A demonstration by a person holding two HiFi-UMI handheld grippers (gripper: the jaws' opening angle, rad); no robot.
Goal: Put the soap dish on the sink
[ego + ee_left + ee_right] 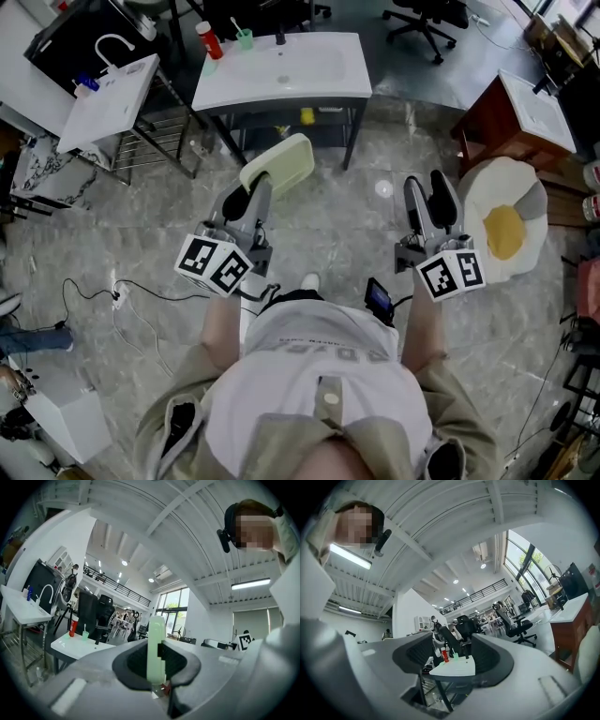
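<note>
My left gripper is shut on the near edge of a pale green soap dish, which sticks out ahead of it over the floor. In the left gripper view the dish stands edge-on, clamped between the pads. The white sink on its dark frame stands ahead of me, some way beyond the dish. My right gripper is held beside me, open, with nothing between its fingers. Between its jaws in the right gripper view, the sink shows in the distance.
A red bottle and a green cup stand at the sink's back left. A second white sink unit is at the left, a wooden cabinet and an egg-shaped cushion at the right. A cable lies on the floor.
</note>
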